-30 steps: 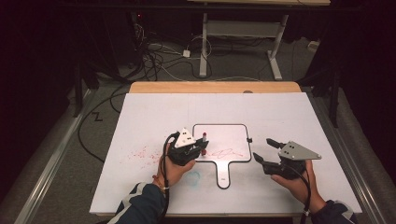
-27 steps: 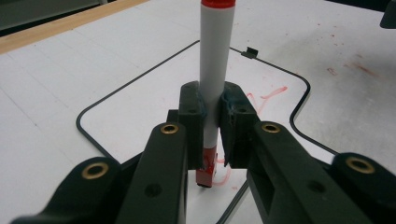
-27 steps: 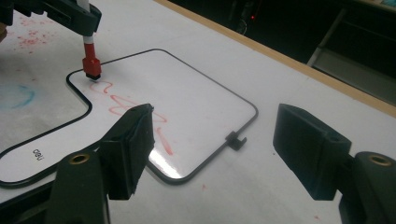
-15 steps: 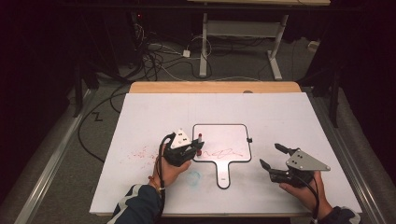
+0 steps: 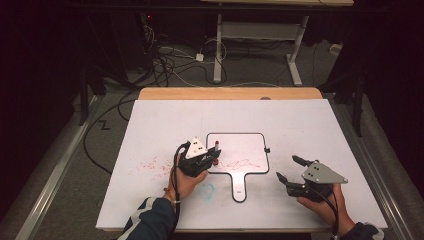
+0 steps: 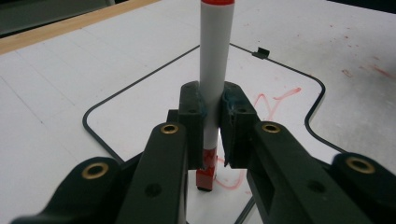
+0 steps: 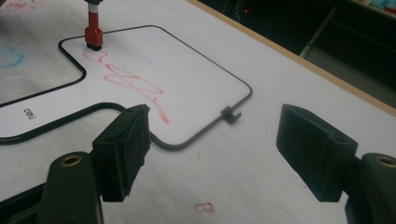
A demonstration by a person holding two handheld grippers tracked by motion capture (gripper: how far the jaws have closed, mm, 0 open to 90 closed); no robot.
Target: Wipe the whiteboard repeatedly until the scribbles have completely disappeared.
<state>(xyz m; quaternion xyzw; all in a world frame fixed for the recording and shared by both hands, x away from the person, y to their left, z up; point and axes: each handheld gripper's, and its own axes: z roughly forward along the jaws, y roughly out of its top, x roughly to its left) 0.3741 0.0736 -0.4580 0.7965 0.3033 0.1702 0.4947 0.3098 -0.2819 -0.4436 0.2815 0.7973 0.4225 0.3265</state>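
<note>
Two grippers, one marker and one small whiteboard make up the count on the white surface (image 5: 300, 125). In the high view the left gripper (image 5: 212, 156) sits left of centre in the frame, its jaws pinching the marker (image 6: 214, 70) upright, the red tip touching the near-left part of the whiteboard (image 5: 250, 145), which lies at the centre of the frame with its handle pointing toward the bottom edge. One red scribble (image 7: 135, 84) runs across the board from the tip. The right gripper (image 5: 289, 169) rests at the lower right of the frame, well apart from the board, its jaws spread with nothing between them; they have just been opening a little further. Against the earlier frames, the right gripper has dropped lower toward the bottom right corner, while the left gripper has kept its place with the marker on the board.
</note>
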